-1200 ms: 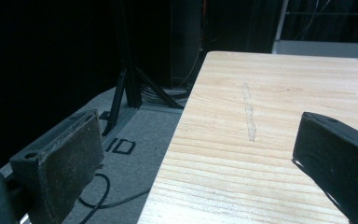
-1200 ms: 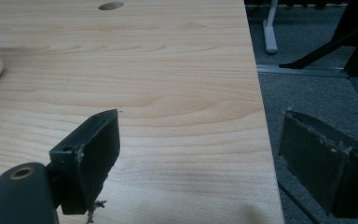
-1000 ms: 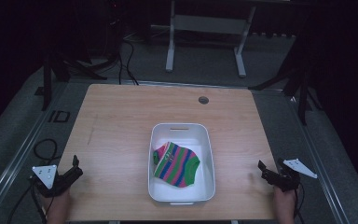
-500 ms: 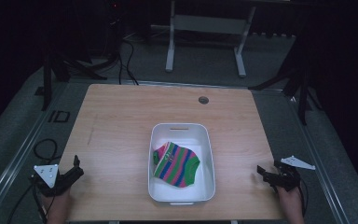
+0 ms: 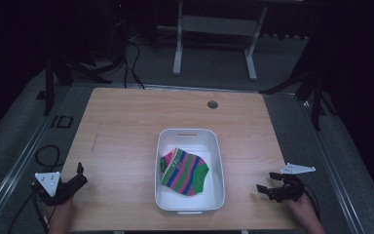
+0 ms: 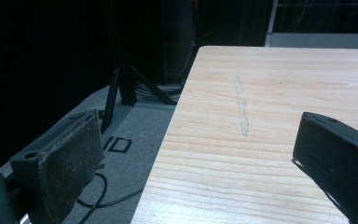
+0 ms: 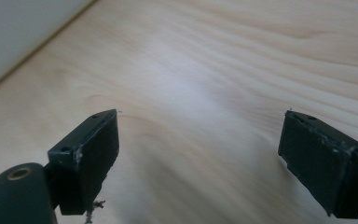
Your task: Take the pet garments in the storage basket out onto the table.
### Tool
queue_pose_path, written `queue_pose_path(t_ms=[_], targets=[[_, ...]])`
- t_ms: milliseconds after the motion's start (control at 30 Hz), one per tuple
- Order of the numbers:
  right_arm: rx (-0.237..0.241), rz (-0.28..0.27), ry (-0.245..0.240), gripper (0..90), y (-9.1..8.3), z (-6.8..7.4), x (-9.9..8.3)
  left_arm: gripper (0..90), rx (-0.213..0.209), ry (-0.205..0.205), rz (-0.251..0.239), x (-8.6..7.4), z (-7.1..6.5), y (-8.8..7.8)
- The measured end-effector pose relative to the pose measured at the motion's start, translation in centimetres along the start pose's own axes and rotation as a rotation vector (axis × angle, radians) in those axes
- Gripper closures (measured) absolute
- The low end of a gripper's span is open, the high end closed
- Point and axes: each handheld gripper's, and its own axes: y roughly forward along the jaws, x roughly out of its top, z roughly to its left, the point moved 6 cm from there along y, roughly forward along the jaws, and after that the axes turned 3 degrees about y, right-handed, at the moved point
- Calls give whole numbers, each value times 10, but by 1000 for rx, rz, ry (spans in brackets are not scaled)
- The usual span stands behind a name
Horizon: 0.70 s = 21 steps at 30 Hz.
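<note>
Inside the white rectangular plastic tub lies a striped pink-green-blue sock; left hand-held gripper and right hand-held gripper flank the tub on the pale wooden worktop, jaws spread, empty.

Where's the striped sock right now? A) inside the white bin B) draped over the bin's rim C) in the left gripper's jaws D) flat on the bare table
A: the high view shows the sock lying on the floor of the bin, inside its walls, with the left gripper and right gripper both open and apart from it at the table's near corners.
</note>
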Motion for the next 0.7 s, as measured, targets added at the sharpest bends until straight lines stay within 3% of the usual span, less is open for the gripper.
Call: queue_pose_path(t_ms=[67, 200, 400, 700], targets=[[57, 25, -24, 123, 4, 8, 2, 20, -5, 5, 1, 0, -1, 0], [108, 47, -106, 123, 7, 23, 8, 20, -10, -8, 6, 0, 0, 1], [125, 52, -193, 126, 5, 41, 23, 20, -10, 8, 7, 0, -1, 1], [225, 33, -333, 133, -12, 77, 58, 20, -7, 16, 7, 0, -2, 1]])
